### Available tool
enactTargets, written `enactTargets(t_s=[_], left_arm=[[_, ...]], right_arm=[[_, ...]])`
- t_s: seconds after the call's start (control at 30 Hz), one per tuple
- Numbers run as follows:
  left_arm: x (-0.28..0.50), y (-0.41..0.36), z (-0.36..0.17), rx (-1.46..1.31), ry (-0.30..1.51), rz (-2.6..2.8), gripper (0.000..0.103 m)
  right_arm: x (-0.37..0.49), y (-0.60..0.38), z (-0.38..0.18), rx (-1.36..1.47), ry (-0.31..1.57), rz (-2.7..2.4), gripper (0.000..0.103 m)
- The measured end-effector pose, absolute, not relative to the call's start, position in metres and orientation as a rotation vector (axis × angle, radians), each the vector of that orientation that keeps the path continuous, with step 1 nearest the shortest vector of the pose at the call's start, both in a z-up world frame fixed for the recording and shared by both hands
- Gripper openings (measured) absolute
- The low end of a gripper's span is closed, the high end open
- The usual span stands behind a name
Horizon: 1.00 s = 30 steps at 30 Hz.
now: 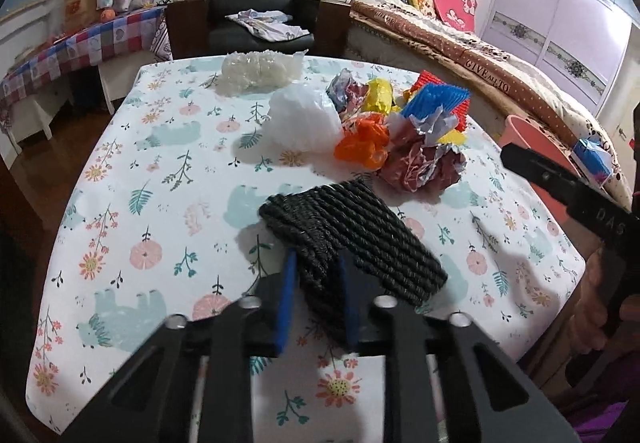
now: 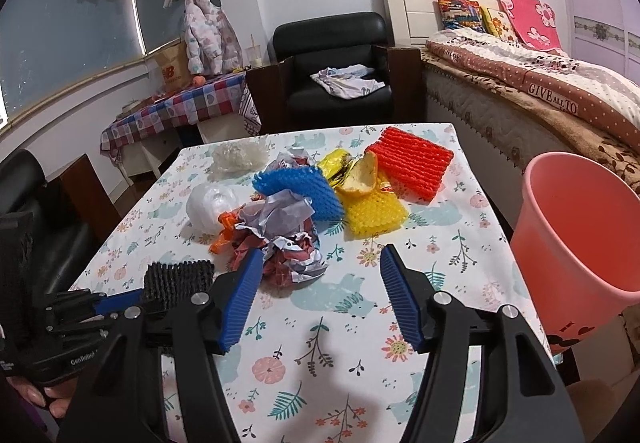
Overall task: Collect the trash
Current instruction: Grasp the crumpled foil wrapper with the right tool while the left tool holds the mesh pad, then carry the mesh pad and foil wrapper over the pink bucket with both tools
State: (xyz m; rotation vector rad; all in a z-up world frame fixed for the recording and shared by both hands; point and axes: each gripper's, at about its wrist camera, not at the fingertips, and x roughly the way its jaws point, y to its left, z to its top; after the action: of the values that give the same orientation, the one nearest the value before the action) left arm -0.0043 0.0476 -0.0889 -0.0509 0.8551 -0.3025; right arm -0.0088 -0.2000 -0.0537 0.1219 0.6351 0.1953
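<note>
Left gripper (image 1: 318, 285) clamped on black foam net (image 1: 352, 235); right gripper (image 2: 316, 279) open, empty — crumpled wrappers (image 2: 288, 243), coloured nets remain beside pink bin (image 2: 576, 227) — bin appears empty.

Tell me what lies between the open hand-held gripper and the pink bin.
Only bare flowered tablecloth lies between the right hand-held gripper and the pink bin, as the right wrist view shows.

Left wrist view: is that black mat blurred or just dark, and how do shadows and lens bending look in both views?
Left wrist view: the black mat is dark but sharp, its ribs distinct between the left tool's pads; soft shadows fall beside it; the table edges bow. Right wrist view: sharp, evenly lit, a soft shadow under the right tool; the pink bin bulges at the edge.
</note>
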Motion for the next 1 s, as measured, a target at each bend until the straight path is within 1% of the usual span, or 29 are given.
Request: enactTargets(t_s=[0.23, 0.33, 0.5, 0.57, 0.67, 0.73, 0.8, 0.83, 0.93, 1.0], left_arm=[[-0.003, 0.065, -0.071, -0.128, 0.784, -0.283, 0.009], [-0.002, 0.072, -0.063, -0.152, 0.756, -0.275, 0.009], [0.000, 0.081, -0.057, -0.177, 0.734, -0.265, 0.009], [0.002, 0.084, -0.057, -0.185, 0.734, -0.261, 0.009], [0.004, 0.086, -0.060, -0.190, 0.742, -0.253, 0.009], [0.005, 0.087, -0.062, -0.193, 0.746, -0.250, 0.009], [0.006, 0.088, -0.060, -0.196, 0.743, -0.249, 0.009], [0.006, 0.088, -0.059, -0.196, 0.740, -0.248, 0.009], [0.008, 0.088, -0.054, -0.195, 0.726, -0.246, 0.009], [0.008, 0.088, -0.050, -0.198, 0.720, -0.244, 0.009]], right_arm=[[0.002, -0.195, -0.058, 0.143, 0.679, 0.233, 0.061], [0.012, -0.192, -0.060, 0.152, 0.712, 0.256, 0.055], [0.031, -0.187, -0.069, 0.166, 0.782, 0.273, 0.052], [0.039, -0.184, -0.074, 0.176, 0.812, 0.284, 0.048], [0.046, -0.184, -0.079, 0.195, 0.851, 0.294, 0.039], [0.049, -0.182, -0.080, 0.195, 0.861, 0.298, 0.029], [0.047, -0.181, -0.079, 0.191, 0.857, 0.299, 0.026], [0.045, -0.181, -0.078, 0.189, 0.853, 0.300, 0.022], [0.039, -0.181, -0.073, 0.185, 0.845, 0.312, 0.017], [0.031, -0.184, -0.066, 0.177, 0.831, 0.326, 0.016]])
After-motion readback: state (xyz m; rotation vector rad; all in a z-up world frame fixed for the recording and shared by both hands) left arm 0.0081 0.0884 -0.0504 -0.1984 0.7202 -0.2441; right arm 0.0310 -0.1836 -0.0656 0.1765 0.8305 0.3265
